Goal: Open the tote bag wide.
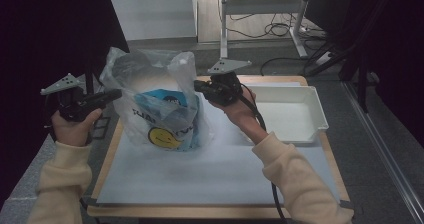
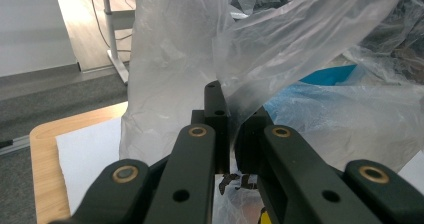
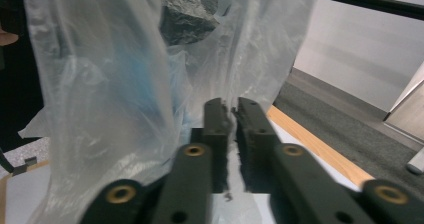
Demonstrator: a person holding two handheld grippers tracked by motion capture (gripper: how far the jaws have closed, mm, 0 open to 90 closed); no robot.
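A clear plastic bag stands on the white sheet at the table's back left. Inside it lies a blue package with a yellow smiley face. My left gripper pinches the bag's left top edge. In the left gripper view the film runs between the closed jaws of that gripper, and the blue package shows through it. My right gripper grips the bag's right handle, and in the right gripper view the film is clamped between its jaws. The bag's mouth is held apart between both hands.
A shallow white tray sits at the back right of the wooden table. Beyond the table stand a desk frame and loose floor cables. Dark curtains close off the left and right sides.
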